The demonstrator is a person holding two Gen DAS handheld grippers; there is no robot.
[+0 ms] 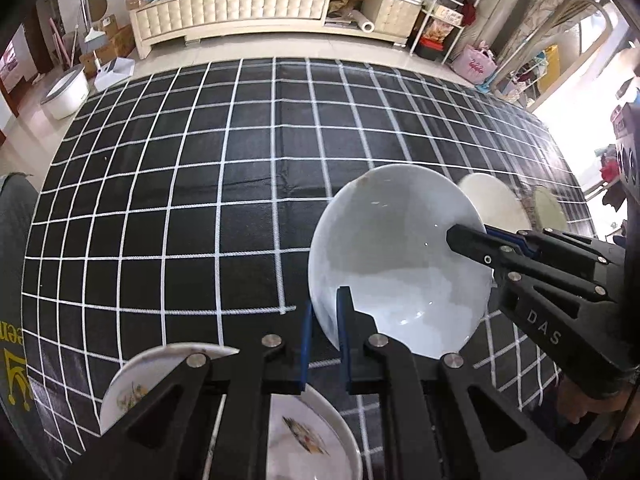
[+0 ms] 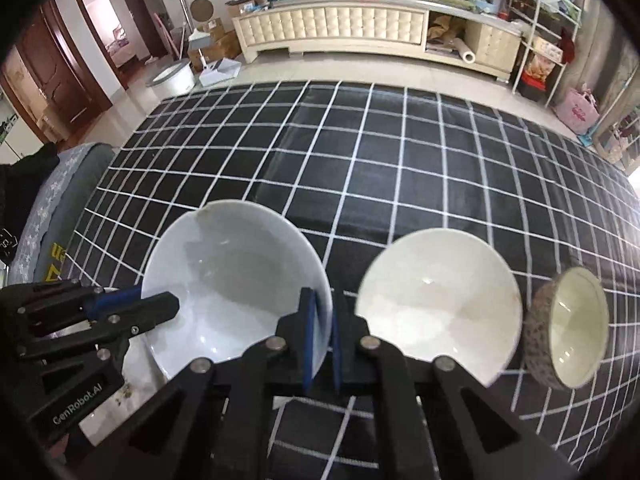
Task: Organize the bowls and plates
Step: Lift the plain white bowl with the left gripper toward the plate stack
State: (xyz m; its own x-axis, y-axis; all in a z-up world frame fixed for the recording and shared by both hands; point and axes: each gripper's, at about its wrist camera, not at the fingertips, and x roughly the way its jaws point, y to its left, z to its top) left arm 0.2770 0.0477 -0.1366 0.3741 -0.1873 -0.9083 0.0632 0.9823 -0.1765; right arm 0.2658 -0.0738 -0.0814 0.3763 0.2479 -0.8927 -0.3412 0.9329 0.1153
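A large white bowl [image 1: 396,264] [image 2: 232,280] hangs a little above the black grid tablecloth [image 1: 180,200], held by both grippers. My left gripper [image 1: 326,303] is shut on its left rim, and it enters the right wrist view from the left edge [image 2: 160,300]. My right gripper [image 2: 322,300] is shut on the opposite rim, and in the left wrist view it reaches in from the right [image 1: 466,236]. Two flower-patterned plates [image 1: 132,384] [image 1: 312,436] lie under the left gripper. A cream bowl [image 2: 436,304] and a small speckled bowl [image 2: 572,332] stand to the right.
A grey cushioned seat [image 2: 60,184] adjoins the table's left side. Beyond the far edge are tiled floor, a cream cabinet [image 2: 360,28], a white tub [image 2: 172,76], and a wire rack [image 2: 540,40] at the right.
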